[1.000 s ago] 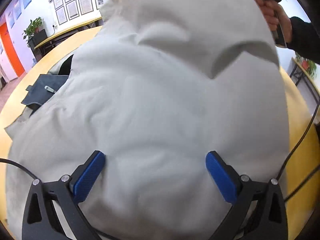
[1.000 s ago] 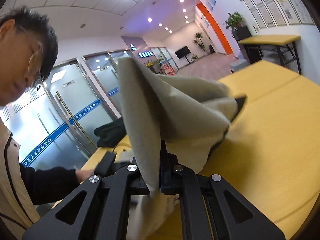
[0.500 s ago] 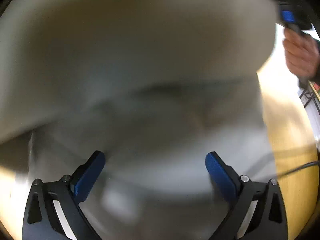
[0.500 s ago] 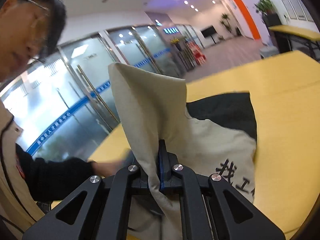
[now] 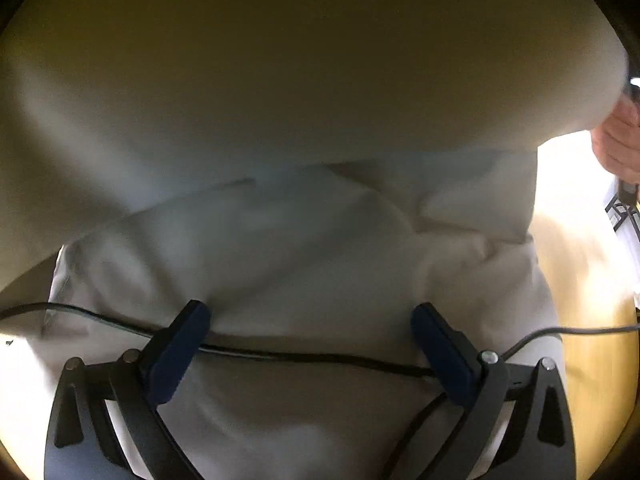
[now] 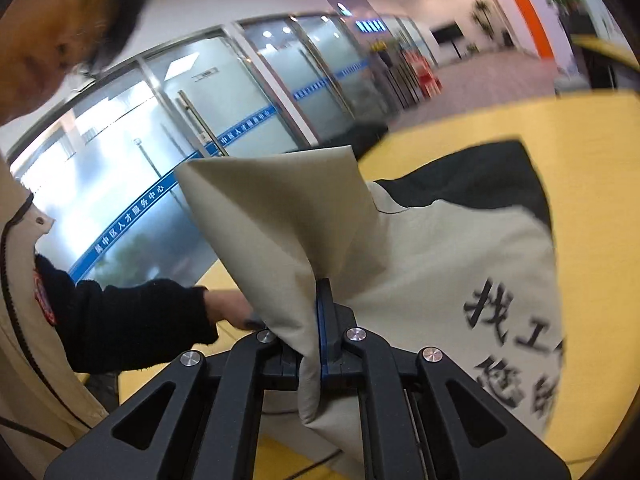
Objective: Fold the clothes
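Yellow wood-grain table point(image 6: 592, 240) runs under everything, with frosted glass doors point(image 6: 192, 128) and a lit hallway behind it. On it lies a pale beige garment point(image 6: 448, 280) of smooth, soft cloth, with a dark collar panel at its far end and black printed characters along the near right side. The right gripper point(image 6: 318, 320) is pinched closed on a fold of this cloth, which rises from the jaws in a stiff, pointed peak. Bare table shows to the right of the garment and beyond it.

From the left wrist camera, the left gripper point(image 5: 310, 328) stands wide, its blue pads apart and gripping nothing, low over the creased cloth point(image 5: 304, 248). A lifted sheet of the same fabric arches overhead, blurred, filling the upper view. A thin black cable point(image 5: 304, 356) crosses between the fingers. A hand point(image 5: 618, 140) shows at the right edge.
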Tool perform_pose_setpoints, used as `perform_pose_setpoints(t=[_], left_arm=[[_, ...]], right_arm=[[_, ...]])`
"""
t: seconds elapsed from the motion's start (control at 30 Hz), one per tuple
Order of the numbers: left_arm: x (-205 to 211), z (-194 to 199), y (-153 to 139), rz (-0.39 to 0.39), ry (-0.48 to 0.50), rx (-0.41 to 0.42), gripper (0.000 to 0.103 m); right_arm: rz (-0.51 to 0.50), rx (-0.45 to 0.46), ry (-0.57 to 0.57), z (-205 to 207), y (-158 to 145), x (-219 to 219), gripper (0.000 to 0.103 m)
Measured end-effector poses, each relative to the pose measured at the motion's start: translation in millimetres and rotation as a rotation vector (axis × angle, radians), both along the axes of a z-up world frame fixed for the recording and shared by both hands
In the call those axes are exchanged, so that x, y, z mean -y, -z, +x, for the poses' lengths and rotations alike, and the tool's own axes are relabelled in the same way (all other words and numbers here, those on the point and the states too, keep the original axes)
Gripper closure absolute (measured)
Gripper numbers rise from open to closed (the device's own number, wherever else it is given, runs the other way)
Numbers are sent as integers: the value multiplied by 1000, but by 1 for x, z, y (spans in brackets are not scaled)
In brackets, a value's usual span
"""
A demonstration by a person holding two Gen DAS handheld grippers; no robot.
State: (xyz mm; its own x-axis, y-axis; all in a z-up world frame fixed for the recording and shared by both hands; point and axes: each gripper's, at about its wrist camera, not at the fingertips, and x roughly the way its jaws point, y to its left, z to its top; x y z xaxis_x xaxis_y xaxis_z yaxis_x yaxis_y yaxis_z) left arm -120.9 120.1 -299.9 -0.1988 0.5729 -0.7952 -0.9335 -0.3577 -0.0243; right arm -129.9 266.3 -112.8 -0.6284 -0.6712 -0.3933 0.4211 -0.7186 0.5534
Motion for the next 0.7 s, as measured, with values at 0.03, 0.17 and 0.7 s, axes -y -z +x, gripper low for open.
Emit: perform_pose_setpoints(t=[0.03, 0.17, 0.7], left_arm=[[6, 3, 0, 4, 2, 0, 0], [62, 23, -22, 14, -41, 35, 0], [65, 71, -155, 52, -262, -30, 0]], right_arm=[[-23, 4, -3, -2, 4, 0, 98], [-50, 2, -53, -11, 16, 12, 98], [151, 44, -342, -25, 84, 86, 94]])
